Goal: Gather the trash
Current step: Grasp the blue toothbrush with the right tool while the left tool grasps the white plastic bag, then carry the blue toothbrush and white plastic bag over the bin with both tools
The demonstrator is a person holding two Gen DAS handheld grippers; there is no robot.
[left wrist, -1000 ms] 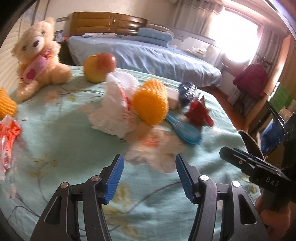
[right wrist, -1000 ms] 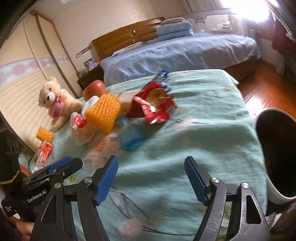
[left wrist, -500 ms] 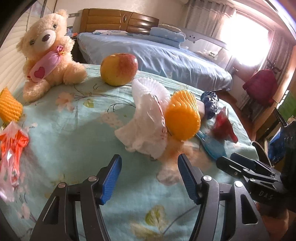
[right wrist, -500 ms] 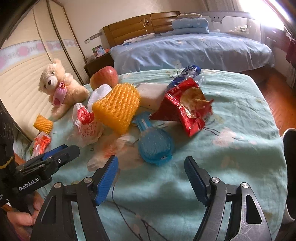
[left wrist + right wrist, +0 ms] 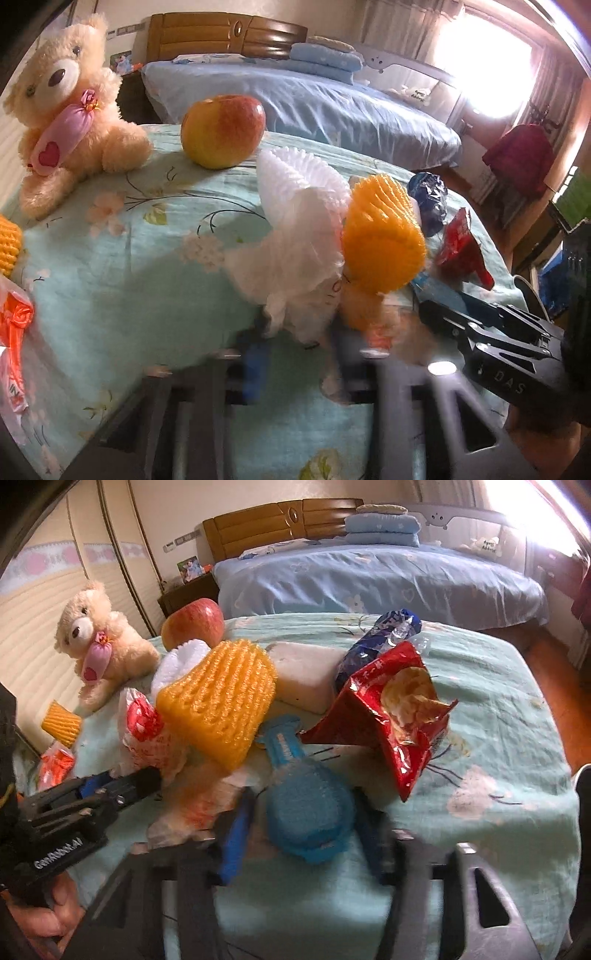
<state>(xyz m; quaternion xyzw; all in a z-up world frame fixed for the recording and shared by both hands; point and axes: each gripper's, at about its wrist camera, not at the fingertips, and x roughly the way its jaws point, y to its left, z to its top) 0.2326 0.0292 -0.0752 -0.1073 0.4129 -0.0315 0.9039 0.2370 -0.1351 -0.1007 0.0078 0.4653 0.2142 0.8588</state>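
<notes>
A heap of trash lies on the pale green bedspread point(image 5: 122, 266). My left gripper point(image 5: 299, 365) is blurred and shut on the lower end of the white plastic bag point(image 5: 295, 266) with red print. In the right wrist view its tips point(image 5: 147, 779) sit against that bag point(image 5: 144, 720). An orange foam net point(image 5: 221, 698) leans on the bag. My right gripper point(image 5: 301, 838) is closing, with the head of the blue brush point(image 5: 306, 812) between its fingers and a sliver of gap at the left pad. An open red snack bag point(image 5: 391, 709) and a blue wrapper point(image 5: 380, 635) lie behind.
An apple point(image 5: 221, 129) and a teddy bear point(image 5: 66, 110) sit at the far left of the bed. A small orange net point(image 5: 61, 723) and an orange wrapper point(image 5: 14, 325) lie by the left edge. A dark bin rim point(image 5: 583, 794) shows at the right. A second bed point(image 5: 369, 576) stands behind.
Both grippers have pushed forward into the pile. The left jaws have come together on the white bag, and the right jaws have narrowed around the blue brush.
</notes>
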